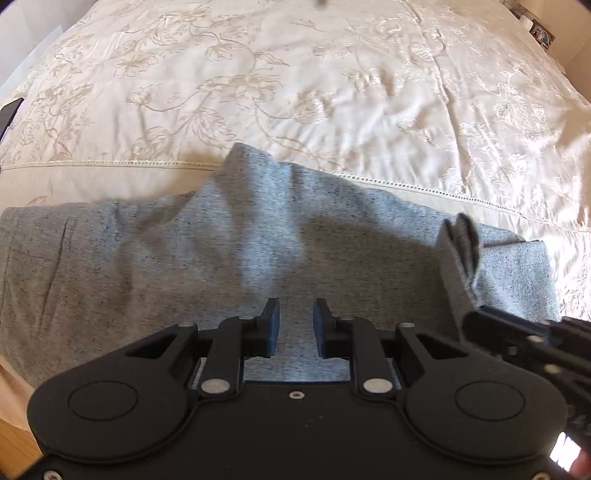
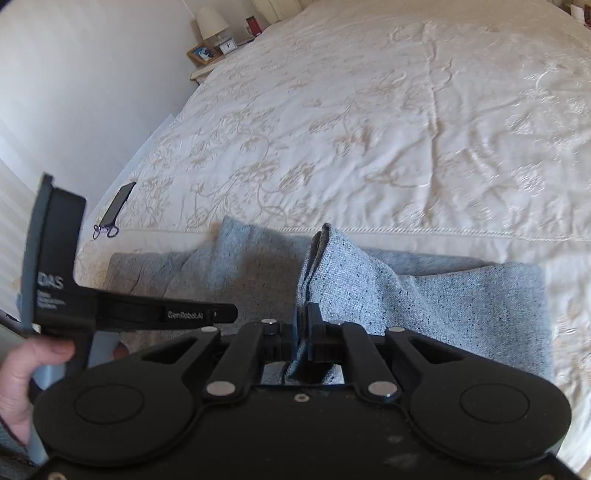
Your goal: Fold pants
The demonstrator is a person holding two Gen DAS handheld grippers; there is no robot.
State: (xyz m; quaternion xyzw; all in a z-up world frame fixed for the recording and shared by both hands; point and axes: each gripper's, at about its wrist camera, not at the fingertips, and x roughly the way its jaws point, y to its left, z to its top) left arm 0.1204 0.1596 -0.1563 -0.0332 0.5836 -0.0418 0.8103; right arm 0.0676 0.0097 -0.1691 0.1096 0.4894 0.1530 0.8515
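1. Pants [image 1: 184, 266], heather-grey speckled knit, laid on the near part of the cream floral-embroidered bedspread [image 1: 295, 92]. Long axis runs side to side across the bed, parallel to the near edge; a stitched pocket outline shows toward the left end in the left wrist view.
2. Far edge of the pants: one peak of cloth rises past the bedspread's stitched hem line [image 1: 110, 162]; the rest lies on the near side of it.
3. Right end: squared-off fold edge, lying flat, with bare bedspread beyond it.
4. Left gripper [image 1: 295, 325], black two-finger tool: jaws parted by a moderate gap, holding nothing, hovering over the middle of the pants. The person's left hand [image 2: 22, 373] grips its handle.
5. Right gripper [image 2: 303, 332], black two-finger tool: jaws closed tight on a bunched ridge of the grey cloth, which stands up in a folded crest above the flat layer, right of the midpoint.
6. Open room: broad stretch of bedspread beyond the pants, unoccupied across most of its width.
7. Black phone with key rings [image 2: 116, 208]: near the bed's left edge, well apart from the pants.
8. Bedside table [image 2: 207, 68], far left corner: white lamp [image 2: 211, 22], framed picture [image 2: 201, 53], small clock [image 2: 228, 46].
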